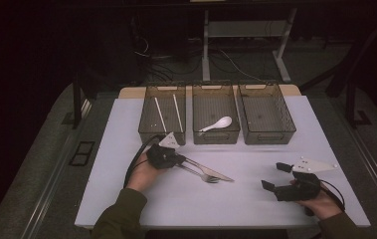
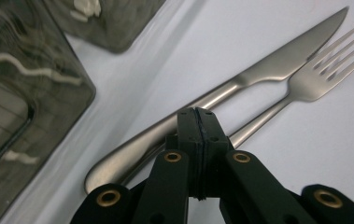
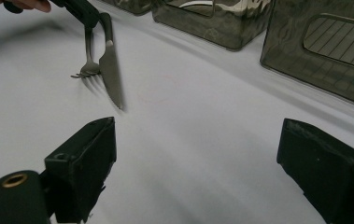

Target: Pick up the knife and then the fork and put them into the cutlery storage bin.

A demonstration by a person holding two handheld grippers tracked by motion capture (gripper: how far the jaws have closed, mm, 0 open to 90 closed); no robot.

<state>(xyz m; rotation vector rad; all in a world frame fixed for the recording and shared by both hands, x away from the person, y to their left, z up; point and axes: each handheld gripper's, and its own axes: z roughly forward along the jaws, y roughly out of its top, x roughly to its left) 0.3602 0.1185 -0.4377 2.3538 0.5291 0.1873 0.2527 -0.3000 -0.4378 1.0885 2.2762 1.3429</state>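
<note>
High view, left hand-held gripper (image 1: 181, 160) closed by knife (image 1: 211, 171), fork (image 1: 202, 175), no legible writing.

A lab or recording studio, not a home. Dark all round, with one lit white rectangular table (image 1: 255, 199) at the centre. At 12 o'clock on it, three smoky translucent plastic bins (image 1: 216, 120) in a tidy row. Beyond, at 12 o'clock, black cables (image 1: 156, 64) loose on a grey floor and the white metal legs of a desk frame (image 1: 206, 45). At 9 o'clock, a black upright post (image 1: 76, 99).
</note>
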